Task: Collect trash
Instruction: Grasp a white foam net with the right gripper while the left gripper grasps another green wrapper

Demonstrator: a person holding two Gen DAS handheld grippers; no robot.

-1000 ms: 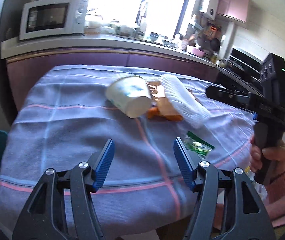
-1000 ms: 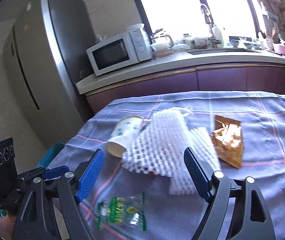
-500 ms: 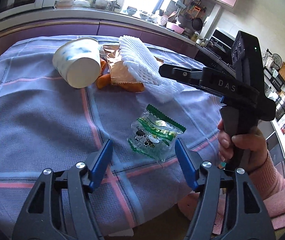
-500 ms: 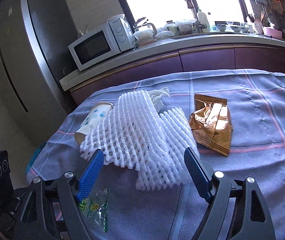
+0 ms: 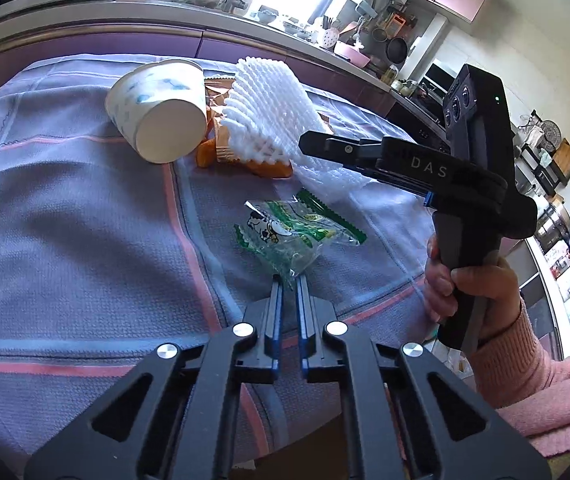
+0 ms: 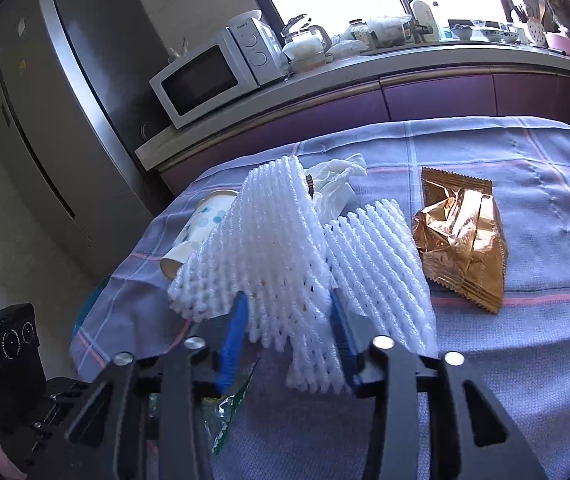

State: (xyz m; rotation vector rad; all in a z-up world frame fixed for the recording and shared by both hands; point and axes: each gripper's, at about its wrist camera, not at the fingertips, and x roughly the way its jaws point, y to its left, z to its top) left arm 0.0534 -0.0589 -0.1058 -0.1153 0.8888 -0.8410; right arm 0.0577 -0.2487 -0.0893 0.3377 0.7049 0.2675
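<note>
We have two pieces of trash in hand at once, and the coming lift turns on how each lies to its tool. The green-printed clear wrapper (image 5: 293, 236) lies near the near edge of the surface (image 5: 65, 216), directly ahead of the left tool (image 5: 289, 280), its long axis running slantwise from the tool tips up and away to the right. Our left tool is pressed together, and its tips pinch the wrapper's nearest crumpled corner; the rest of the wrapper rests on the cloth.

The white foam fruit net (image 6: 269, 248) lies further in, just beyond the wrapper, with its long axis running away from the right tool (image 6: 289, 320) toward the far edge. Its near end sits between the right tool's blue pads (image 6: 235, 332), which are closing on it; we judge that both pads already touch the mesh, and that this soft net will give a good deal before the grip is firm. A second foam net (image 6: 381, 272) lies touching it on the right, so we risk dragging that one along.

The paper cup (image 5: 157, 116) lies on its side at the left of the heap, and the gold foil wrapper (image 6: 461, 240) to the right, well clear of both tools.
</note>
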